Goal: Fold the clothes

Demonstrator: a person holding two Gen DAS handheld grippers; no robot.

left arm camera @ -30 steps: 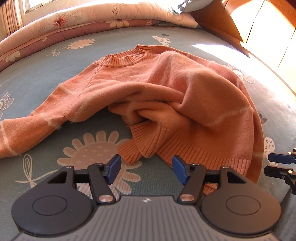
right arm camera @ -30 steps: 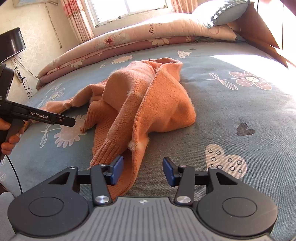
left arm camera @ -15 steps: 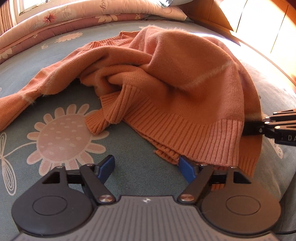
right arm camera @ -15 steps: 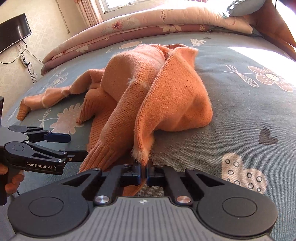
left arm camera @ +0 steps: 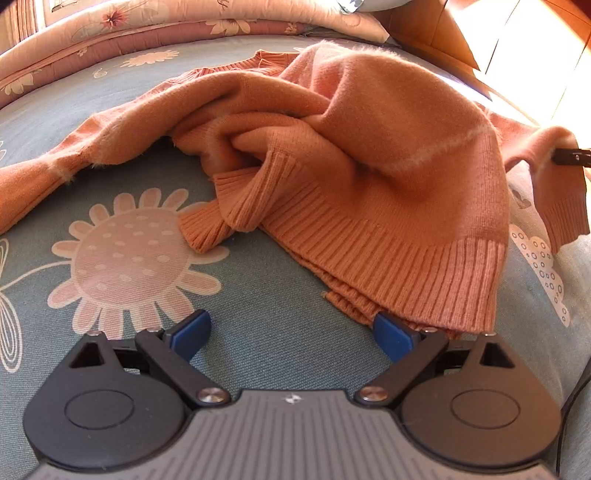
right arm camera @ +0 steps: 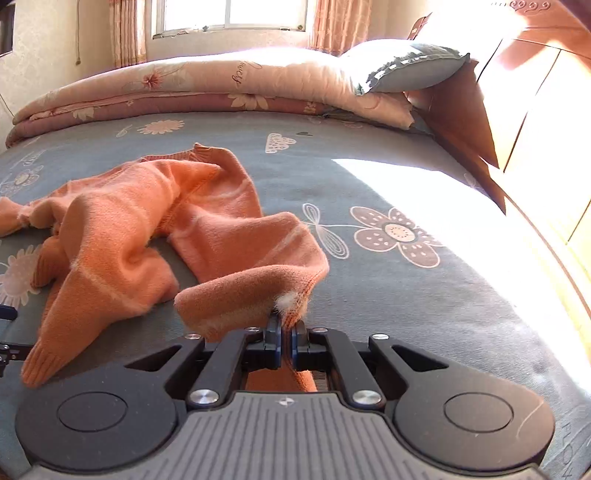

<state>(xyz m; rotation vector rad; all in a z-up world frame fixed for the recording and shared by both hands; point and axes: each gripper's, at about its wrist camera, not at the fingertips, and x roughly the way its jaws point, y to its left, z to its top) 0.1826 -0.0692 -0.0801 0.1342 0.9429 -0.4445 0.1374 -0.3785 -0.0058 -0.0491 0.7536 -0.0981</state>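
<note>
Since a second ago: right gripper closed on the sweater's sleeve and pulled it sideways off the heap; left gripper dropped close to the hem, its jaws widening.

Left wrist view: orange knit sweater bunched on the grey-blue floral bedsheet. Left gripper's jaws are opening wide, only bare sheet between the blue pads; ribbed hem lies just past the right pad, overlapping its tip, contact unclear. One sleeve runs left and is cut off by the frame edge. At the right edge only a black tip of the right gripper shows, sleeve cuff hanging below it. Collar mostly hidden behind the bunched body.

Right wrist view: right gripper clamped tight on the sweater at a fuzzy sleeve fold; fabric passes between the pads and hangs beneath, partly hidden by the gripper body. Rest of the sweater lies crumpled on the bedsheet to the left. Rolled quilt behind carries script lettering, too distorted to read; grey pillow on top. Window overexposed. Dark bits of the left gripper at the left edge, cut off.
</note>
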